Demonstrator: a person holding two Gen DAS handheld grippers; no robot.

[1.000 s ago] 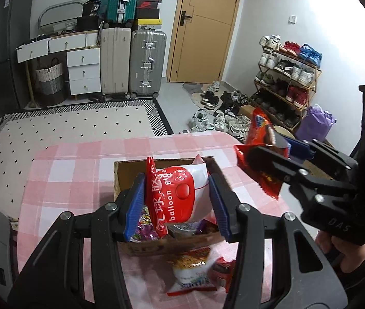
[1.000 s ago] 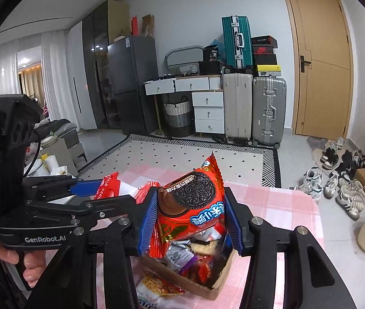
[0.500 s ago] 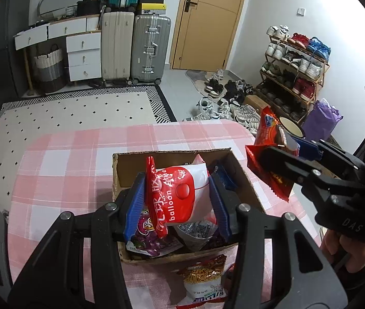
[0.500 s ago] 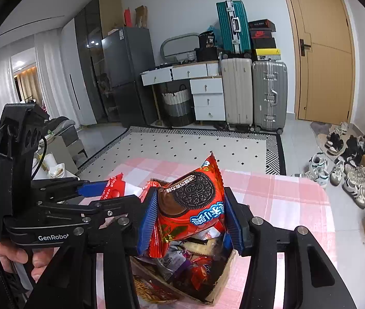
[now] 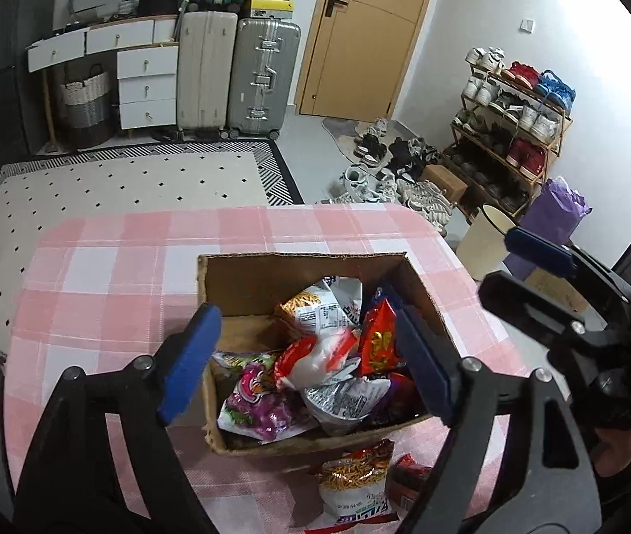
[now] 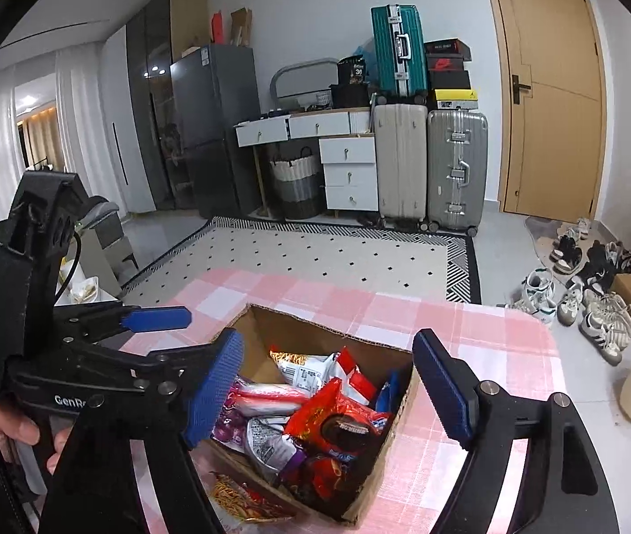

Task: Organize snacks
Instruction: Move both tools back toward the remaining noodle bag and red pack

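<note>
Both tongs hung over the cardboard box (image 5: 244,285) on the pink checked desk (image 5: 106,293). The left tongs (image 5: 304,367) and right tongs (image 6: 337,389) were opening, gripping nothing. Snack packets (image 6: 337,422) lay in the box; a noodle bag (image 5: 355,485) lay beside it.

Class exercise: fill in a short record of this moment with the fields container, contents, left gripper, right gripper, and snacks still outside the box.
container: cardboard box on the pink checked tablecloth
contents: mixed snack packets, including a red cookie packet
left gripper: opening, nothing between its fingers
right gripper: opening, nothing between its fingers
outside box: noodle snack bag in front of it
</note>
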